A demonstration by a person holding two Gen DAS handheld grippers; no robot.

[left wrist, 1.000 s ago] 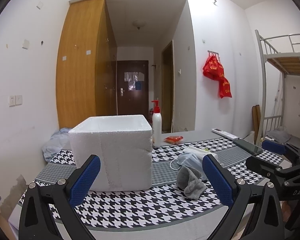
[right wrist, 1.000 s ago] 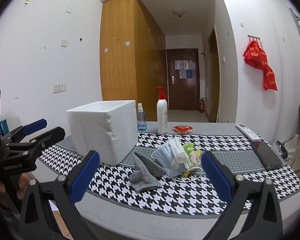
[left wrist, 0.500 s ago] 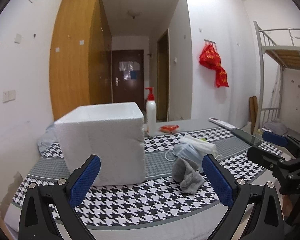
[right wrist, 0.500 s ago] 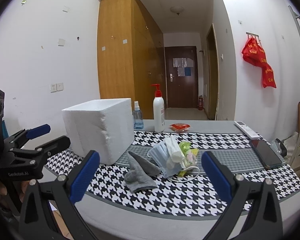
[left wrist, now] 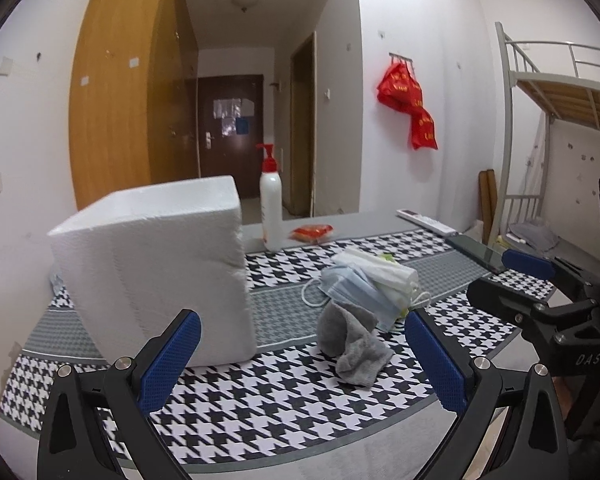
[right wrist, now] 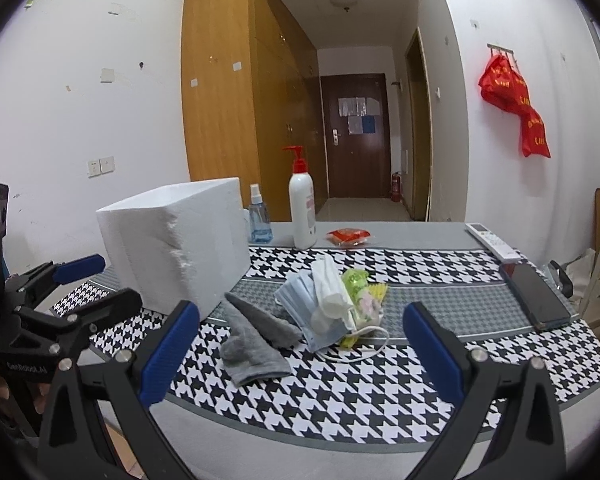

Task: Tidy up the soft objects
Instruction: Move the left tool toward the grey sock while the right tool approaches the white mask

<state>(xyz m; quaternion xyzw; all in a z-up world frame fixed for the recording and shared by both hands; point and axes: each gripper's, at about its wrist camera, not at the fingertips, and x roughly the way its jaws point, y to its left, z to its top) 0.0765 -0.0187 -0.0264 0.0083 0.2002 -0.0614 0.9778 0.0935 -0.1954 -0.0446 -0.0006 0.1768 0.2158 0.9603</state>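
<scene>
A grey sock (left wrist: 354,344) (right wrist: 256,340) lies crumpled on the houndstooth cloth. Behind it is a heap of blue and white face masks (left wrist: 370,284) (right wrist: 324,304) with small green and yellow packets (right wrist: 360,284). A white foam box (left wrist: 156,276) (right wrist: 176,244) stands to the left. My left gripper (left wrist: 300,364) is open and empty, just in front of the box and sock. My right gripper (right wrist: 300,360) is open and empty, in front of the sock and masks. Each gripper also shows in the other's view: the right one (left wrist: 516,280), the left one (right wrist: 88,280).
A pump bottle (left wrist: 271,212) (right wrist: 302,208), a small spray bottle (right wrist: 259,220) and a red packet (left wrist: 312,233) (right wrist: 348,236) stand at the table's back. A remote (right wrist: 492,242) and a phone (right wrist: 538,296) lie at the right. A bunk bed (left wrist: 560,92) is beyond.
Both views have closed in on the table: box, sock and masks look larger and lower in frame. The left view has swung right. Nothing on the table has moved.
</scene>
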